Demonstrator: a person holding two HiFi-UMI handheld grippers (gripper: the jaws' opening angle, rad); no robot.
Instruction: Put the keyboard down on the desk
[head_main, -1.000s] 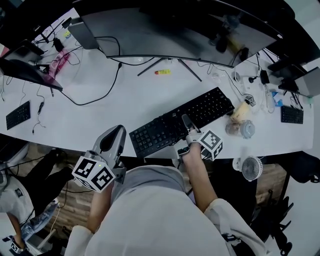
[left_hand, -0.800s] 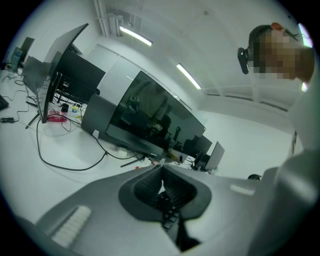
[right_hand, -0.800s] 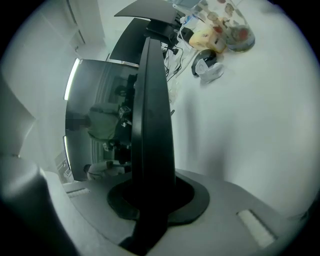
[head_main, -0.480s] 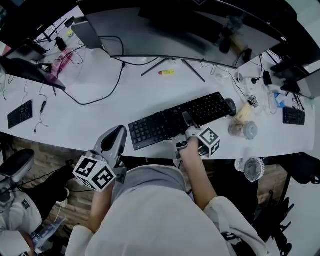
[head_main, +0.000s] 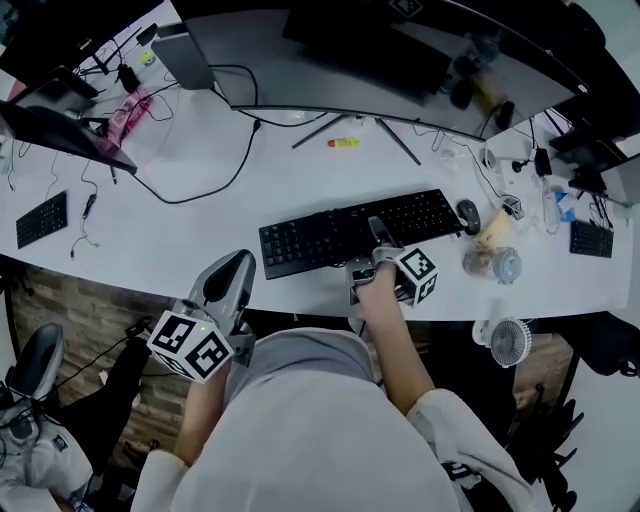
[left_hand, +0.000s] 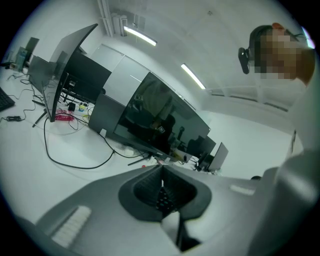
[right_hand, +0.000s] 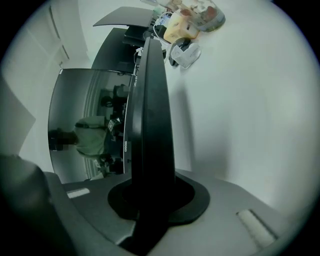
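Note:
A black keyboard (head_main: 340, 235) lies almost parallel to the front edge of the white desk (head_main: 190, 245), low over it or on it; I cannot tell which. My right gripper (head_main: 377, 243) is shut on the keyboard's near long edge, right of its middle. In the right gripper view the keyboard (right_hand: 150, 115) shows edge-on as a dark slab running up from between the jaws of the right gripper (right_hand: 152, 192). My left gripper (head_main: 226, 283) hangs off the desk's front edge, left of the keyboard, apart from it. The left gripper (left_hand: 162, 192) is shut, with nothing in it.
A wide curved monitor (head_main: 400, 70) stands behind the keyboard, with a yellow marker (head_main: 345, 142) and cables (head_main: 190, 195) in front of it. A mouse (head_main: 467, 215), a jar (head_main: 497, 264) and small clutter sit right of the keyboard. A small fan (head_main: 503, 340) is below the desk edge. A second keyboard (head_main: 40, 218) lies far left.
The keyboard has swung from a slant to nearly level with the desk edge and has sunk towards the desk with my right gripper. My left gripper has stayed put.

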